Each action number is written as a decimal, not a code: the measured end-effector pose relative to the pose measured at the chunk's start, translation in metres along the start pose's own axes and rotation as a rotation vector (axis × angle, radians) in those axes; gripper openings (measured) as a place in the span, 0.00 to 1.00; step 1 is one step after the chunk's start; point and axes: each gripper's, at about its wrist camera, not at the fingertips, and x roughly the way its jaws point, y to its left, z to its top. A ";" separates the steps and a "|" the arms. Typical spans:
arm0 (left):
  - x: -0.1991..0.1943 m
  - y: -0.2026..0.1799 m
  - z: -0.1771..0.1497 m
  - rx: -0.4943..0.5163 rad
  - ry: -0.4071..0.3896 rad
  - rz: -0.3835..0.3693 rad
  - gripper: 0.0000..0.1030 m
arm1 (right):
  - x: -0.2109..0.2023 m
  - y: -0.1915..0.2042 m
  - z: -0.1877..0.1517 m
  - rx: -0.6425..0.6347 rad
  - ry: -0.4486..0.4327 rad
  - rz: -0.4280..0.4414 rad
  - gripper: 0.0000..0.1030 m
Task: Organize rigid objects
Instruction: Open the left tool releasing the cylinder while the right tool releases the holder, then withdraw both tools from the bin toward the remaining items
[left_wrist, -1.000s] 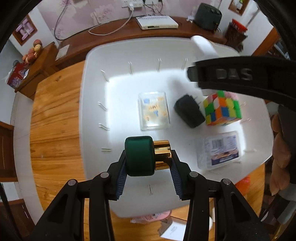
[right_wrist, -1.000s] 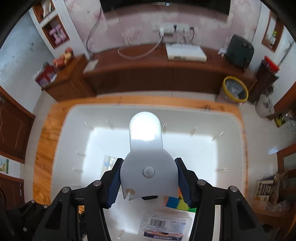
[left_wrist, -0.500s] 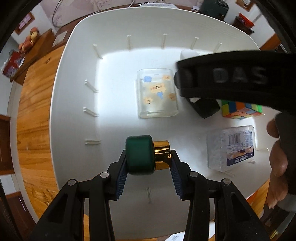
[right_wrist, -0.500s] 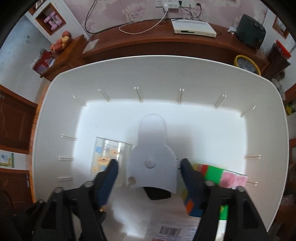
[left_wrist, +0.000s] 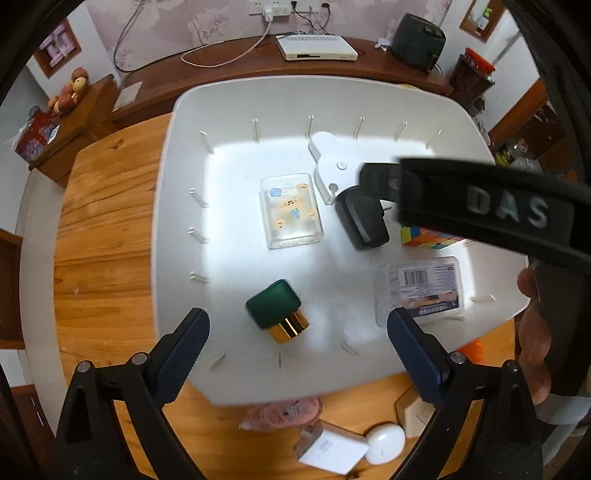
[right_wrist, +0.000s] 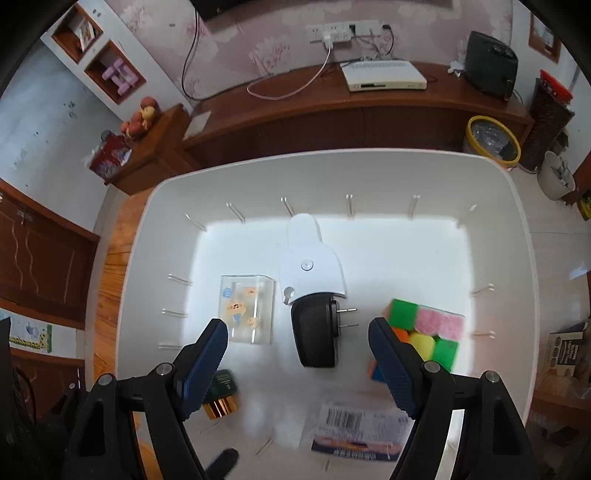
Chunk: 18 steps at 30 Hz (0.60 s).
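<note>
The white bin (left_wrist: 173, 192) on the wooden table (left_wrist: 107, 229) is where the rigid pieces are being gathered, and both of your latest drops now lie on its floor. Your left gripper (left_wrist: 297, 332) stands wide, its jaws having just been opening, with nothing pressed between the pads; the green and gold bottle (left_wrist: 277, 309) it hovers over lies on its side near the bin's near wall, clear of both fingers, so it looks fully let go. Your right gripper (right_wrist: 297, 350) sits at a middling spread, its jaws having opened a little further too, and it holds nothing: the white holder (right_wrist: 309, 264) lies flat beyond it toward the far wall, its lower edge touching or overlapping the black charger (right_wrist: 316, 336), which rests between the open fingers without being pinched. To the left of the charger sits the clear case (right_wrist: 248, 312) with cartoon stickers, and to the right the colour cube (right_wrist: 424, 332), partly hidden by your right finger. The barcode box (left_wrist: 419, 290) lies near the front right corner. The spacing looks deliberate, each piece flat so none rolls, though the holder crowds the charger. In the left wrist view, below the bin's edge, 3 loose items wait on the table: a pink pouch (left_wrist: 284, 411), a small white box (left_wrist: 332, 450) and a white oval case (left_wrist: 384, 443). They are probably next, so lift both grippers straight clear before reaching for them
</note>
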 end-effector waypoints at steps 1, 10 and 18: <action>-0.005 0.000 -0.003 -0.006 -0.003 0.004 0.95 | -0.003 0.002 0.000 -0.001 -0.006 -0.001 0.77; -0.039 0.021 -0.030 -0.051 -0.044 0.025 0.95 | -0.049 0.015 -0.023 -0.055 -0.076 -0.020 0.77; -0.090 0.029 -0.062 -0.056 -0.126 0.072 0.95 | -0.101 0.016 -0.055 -0.099 -0.136 -0.032 0.77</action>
